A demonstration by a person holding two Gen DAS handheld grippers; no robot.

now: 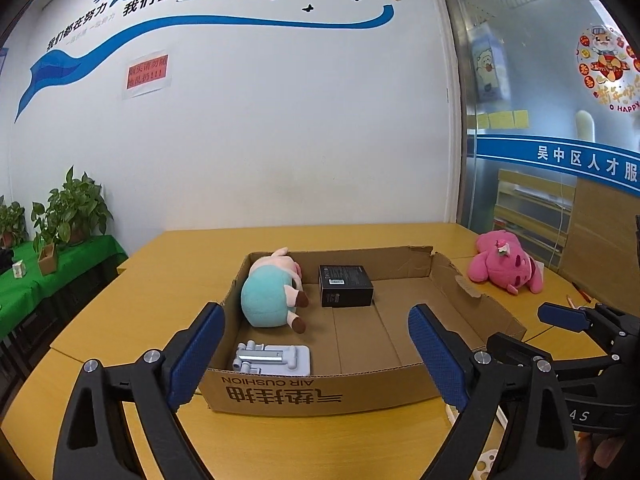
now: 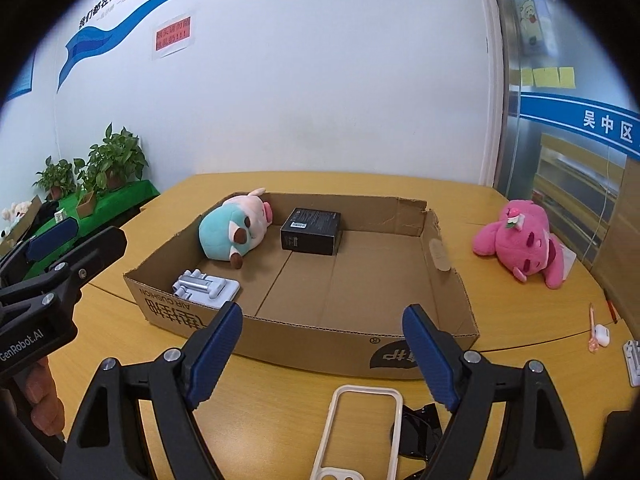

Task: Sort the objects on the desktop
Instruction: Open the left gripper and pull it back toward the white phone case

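Hovering left gripper and right gripper, jaws released, before cardboard box, phone case below.

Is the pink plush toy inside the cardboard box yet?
No, the pink plush toy lies on the table to the right of the cardboard box, outside its wall.

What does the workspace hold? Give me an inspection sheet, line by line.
Surface: yellow table.
Job's things: cardboard box holds teal plush, black box, grey phone stand; pink plush lies outside, right of it.
Clutter: phone case, sunglasses, white earbud case.
Grippers: left gripper and right gripper open, empty.
Cables: thin white cord behind the glass.
Surroundings: potted plants, white wall.
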